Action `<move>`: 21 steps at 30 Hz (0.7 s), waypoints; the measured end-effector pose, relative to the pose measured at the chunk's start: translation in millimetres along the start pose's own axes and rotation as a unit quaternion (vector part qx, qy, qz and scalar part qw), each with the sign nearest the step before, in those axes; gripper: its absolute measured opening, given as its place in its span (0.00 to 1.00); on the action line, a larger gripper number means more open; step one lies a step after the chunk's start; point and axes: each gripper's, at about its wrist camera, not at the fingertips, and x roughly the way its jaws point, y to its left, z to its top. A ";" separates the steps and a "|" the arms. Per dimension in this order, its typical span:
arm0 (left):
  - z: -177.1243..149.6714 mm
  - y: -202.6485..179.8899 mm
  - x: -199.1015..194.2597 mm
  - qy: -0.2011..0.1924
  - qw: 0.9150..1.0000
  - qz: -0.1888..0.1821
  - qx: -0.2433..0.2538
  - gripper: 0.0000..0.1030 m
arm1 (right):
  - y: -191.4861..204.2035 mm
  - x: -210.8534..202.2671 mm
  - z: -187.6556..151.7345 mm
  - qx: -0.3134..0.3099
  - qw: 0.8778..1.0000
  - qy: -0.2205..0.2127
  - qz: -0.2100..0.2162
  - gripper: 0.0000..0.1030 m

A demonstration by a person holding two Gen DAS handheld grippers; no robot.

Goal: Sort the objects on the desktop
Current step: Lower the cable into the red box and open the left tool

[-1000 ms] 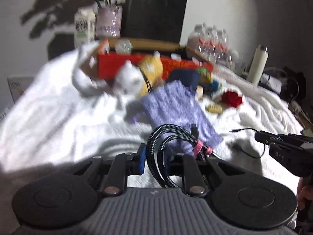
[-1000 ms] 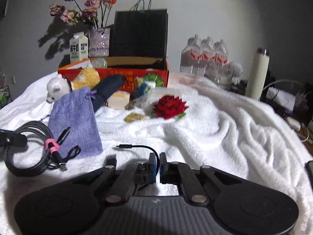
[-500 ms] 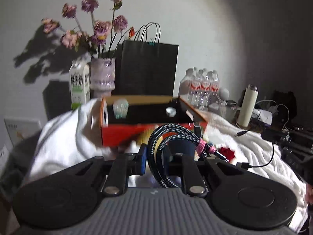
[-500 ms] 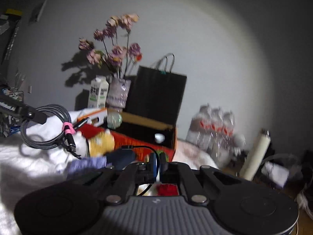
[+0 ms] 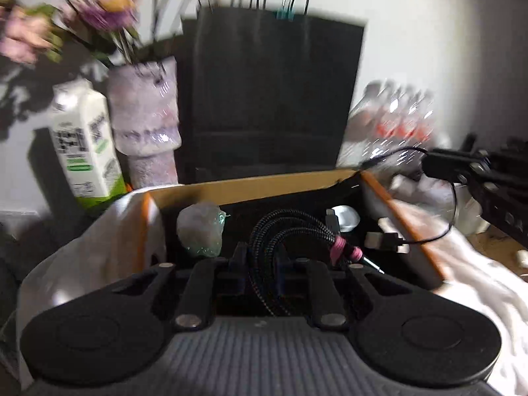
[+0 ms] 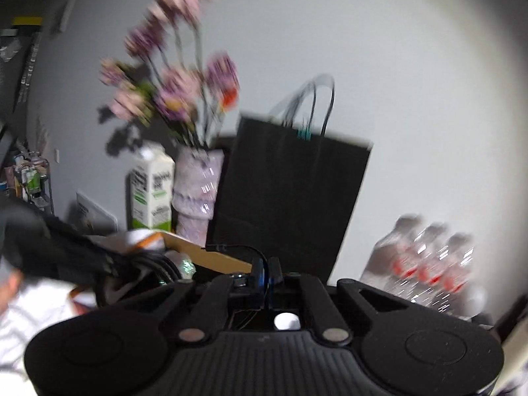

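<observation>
Both views motion-blurred.

Left gripper (image 5: 260, 264): clenched on a coiled braided cable (image 5: 290, 231), black and grey weave, bundled with a pink tie (image 5: 343, 250). The coil rises out from between the fingers and hangs over the open cardboard box (image 5: 250, 184). Its plug ends point right, above the dark interior of the box.

Box: tan rim, orange outer wall, partly wrapped by a white blanket (image 5: 99, 241) on the left. Inside it, a crumpled clear wrapper with green tint (image 5: 199, 231) near the left wall and a small white round object (image 5: 345, 217) toward the right.

Right gripper (image 6: 268, 272): fingers pressed together on a thin black cable (image 6: 244, 249), which loops up and left out of the fingertips. In the left wrist view the same thin cable (image 5: 439, 231) droops from the right gripper (image 5: 442, 165) over the box's right edge, with its plug (image 5: 386, 242) hanging just inside the box, beside the braided coil's ends. Whether the plug touches anything cannot be told through the blur.

Behind the box: black paper bag (image 5: 274, 95) with handles, a pale vase (image 5: 143, 122) with pink-purple flowers (image 5: 109, 10), a milk carton (image 5: 84, 145) to its left, a pack of water bottles (image 5: 396, 122) to the right.
</observation>
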 end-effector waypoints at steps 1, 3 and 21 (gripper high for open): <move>4.1 2.2 19.4 0.012 1.000 0.003 -0.004 0.16 | -0.6 24.8 2.8 -0.002 1.000 0.018 -0.003 0.02; 10.2 11.2 52.6 0.030 0.999 0.009 -0.009 0.16 | -1.6 68.0 3.6 -0.010 0.998 0.055 -0.005 0.02; 26.1 39.9 49.2 -0.007 1.000 0.016 -0.022 0.70 | -19.4 171.1 -23.6 -0.003 0.983 0.182 -0.014 0.57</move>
